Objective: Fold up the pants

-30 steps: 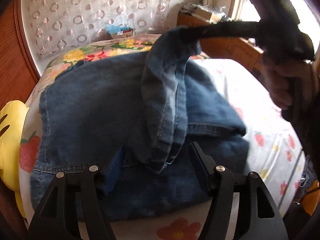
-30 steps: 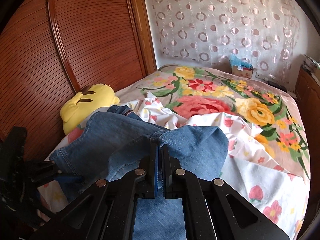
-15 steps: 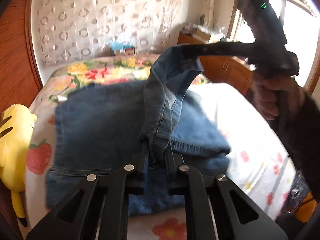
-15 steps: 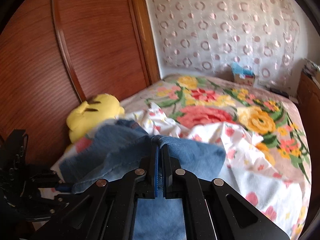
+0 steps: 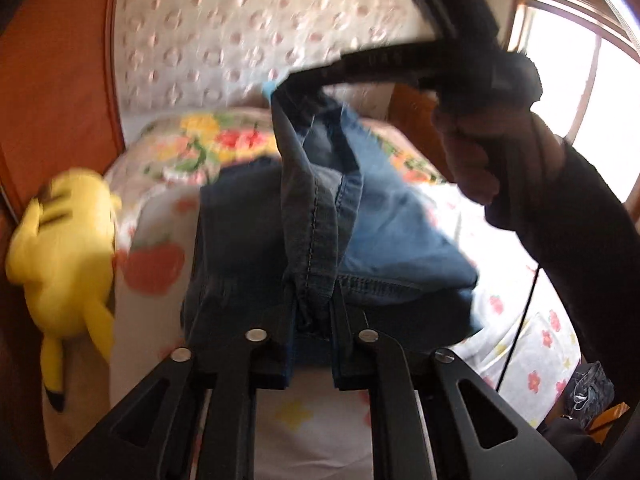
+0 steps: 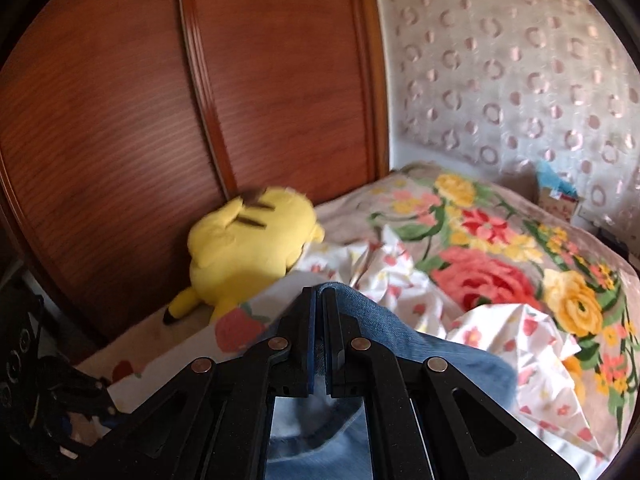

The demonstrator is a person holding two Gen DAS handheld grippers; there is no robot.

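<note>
Blue denim pants [image 5: 248, 248] lie partly folded on the bed. My left gripper [image 5: 313, 304] is shut on the hem of a raised pant leg [image 5: 312, 220]. The other end of that leg hangs from my right gripper [image 5: 296, 84], held high over the bed in the left wrist view. In the right wrist view my right gripper [image 6: 319, 300] is shut on the denim [image 6: 384, 320], which drapes down to the right under it.
A yellow plush toy [image 5: 64, 256] lies at the bed's left edge, also in the right wrist view [image 6: 252, 236]. A flowered bedspread [image 6: 500, 264] and white flowered sheet [image 5: 532, 320] cover the bed. A wooden wardrobe [image 6: 160, 120] stands left. A dotted curtain [image 6: 520, 68] hangs behind.
My left gripper closed on the pant leg hem a second ago. Both grippers have since lifted the leg higher, and more of the bed and wardrobe shows.
</note>
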